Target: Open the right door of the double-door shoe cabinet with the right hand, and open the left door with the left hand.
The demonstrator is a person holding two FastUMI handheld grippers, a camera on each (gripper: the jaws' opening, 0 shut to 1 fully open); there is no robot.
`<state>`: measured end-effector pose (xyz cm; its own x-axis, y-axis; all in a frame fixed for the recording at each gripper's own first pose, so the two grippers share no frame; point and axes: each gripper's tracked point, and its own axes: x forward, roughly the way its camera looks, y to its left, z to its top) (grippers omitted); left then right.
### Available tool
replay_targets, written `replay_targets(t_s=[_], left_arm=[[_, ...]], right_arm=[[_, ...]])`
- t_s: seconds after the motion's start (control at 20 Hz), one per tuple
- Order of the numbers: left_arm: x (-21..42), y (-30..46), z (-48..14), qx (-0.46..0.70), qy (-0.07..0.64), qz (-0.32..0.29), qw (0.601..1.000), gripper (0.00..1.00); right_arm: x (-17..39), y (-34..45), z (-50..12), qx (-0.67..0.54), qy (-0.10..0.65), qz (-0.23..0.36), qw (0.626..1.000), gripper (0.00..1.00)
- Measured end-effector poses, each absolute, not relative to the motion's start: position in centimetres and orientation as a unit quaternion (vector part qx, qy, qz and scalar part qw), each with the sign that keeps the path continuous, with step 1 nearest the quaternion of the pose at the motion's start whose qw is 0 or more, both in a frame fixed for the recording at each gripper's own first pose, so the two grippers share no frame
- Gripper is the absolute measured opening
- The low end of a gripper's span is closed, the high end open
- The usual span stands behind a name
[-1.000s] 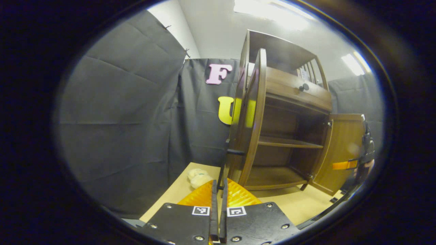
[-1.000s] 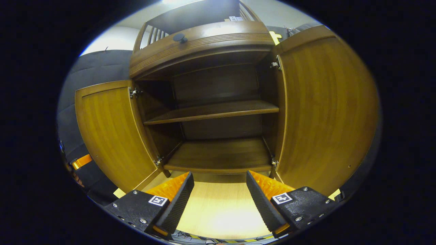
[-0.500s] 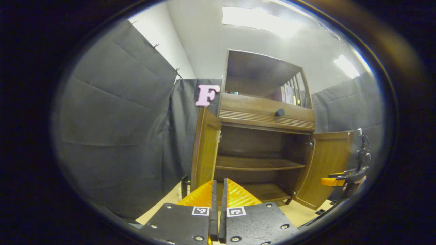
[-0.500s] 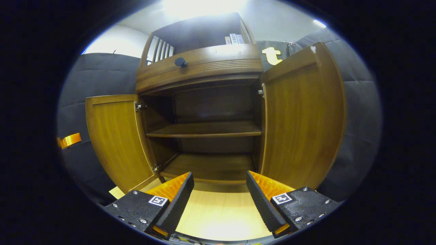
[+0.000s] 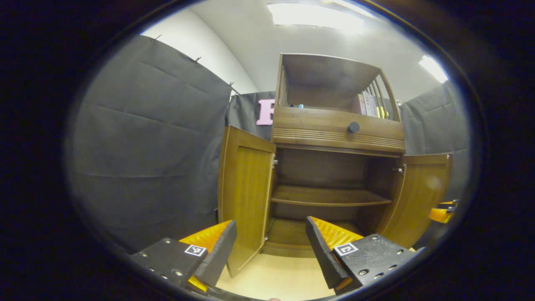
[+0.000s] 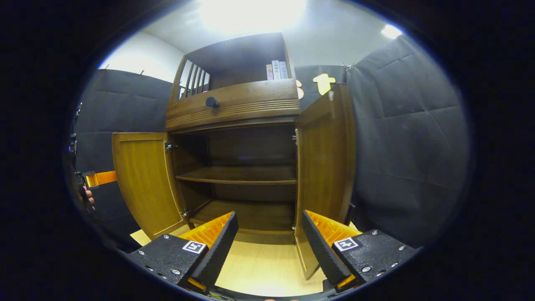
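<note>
So the shoe cabinet stands upright at the back of the pale worktop, tall axis vertical, open front facing both cameras. Left door and right door are both swung wide, shelf bare. Looks to me like the opening step is basically done. Left tool and right tool are spread apart, gripping nothing, well clear of the doors. Next move probably just means pulling away.

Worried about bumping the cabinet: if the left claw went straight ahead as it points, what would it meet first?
Probably the shoe cabinet's lower shelf, through the open front past the left door. The left claw is open; depth unclear.
</note>
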<state>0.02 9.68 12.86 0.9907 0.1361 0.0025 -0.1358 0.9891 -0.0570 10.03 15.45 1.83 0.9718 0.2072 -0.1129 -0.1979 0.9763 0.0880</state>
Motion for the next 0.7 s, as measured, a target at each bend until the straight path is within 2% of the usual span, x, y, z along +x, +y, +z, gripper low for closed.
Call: replay_targets(t_s=[0.05, 0.1, 0.3, 0.35, 0.4, 0.5, 0.55, 0.7], left_arm=[[0.5, 8.8, 12.9, -0.03, -0.004, 0.062, 0.998, 0.99], [1.0, 7.9, 12.8, -0.031, -0.003, 0.054, 0.998, 0.99], [4.1, 6.5, 12.6, -0.011, -0.001, 0.039, 0.999, 0.99], [4.8, 6.1, 12.5, -0.006, -0.001, 0.035, 0.999, 0.94], [5.5, 5.8, 12.7, -0.006, -0.005, 0.03, 1.0, 0.94], [6.3, 5.9, 12.6, -0.018, -0.007, 0.034, 0.999, 0.95], [6.5, 6.0, 12.2, -0.025, -0.006, 0.036, 0.999, 0.95], [6.6, 6.7, 12.0, -0.027, -0.016, 0.038, 0.999, 0.95]], right_arm=[[9.9, 14.8, 1.7, 0.037, 0.061, 0.094, 0.993, 0.95], [9.9, 14.2, 1.7, 0.032, 0.061, 0.084, 0.994, 0.91], [11.1, 13.8, 2.2, 0.045, 0.061, 0.05, 0.996, 0.91], [11.6, 14.2, 2.8, 0.05, 0.056, 0.047, 0.996, 0.93], [12.0, 14.7, 3.5, 0.053, 0.045, 0.045, 0.997, 0.95], [12.7, 15.8, 4.1, 0.049, 0.029, 0.045, 0.997, 0.95], [12.8, 16.4, 4.1, 0.045, 0.027, 0.048, 0.997, 0.91], [12.7, 17.9, 3.8, 0.031, 0.025, 0.055, 0.998, 0.91]])
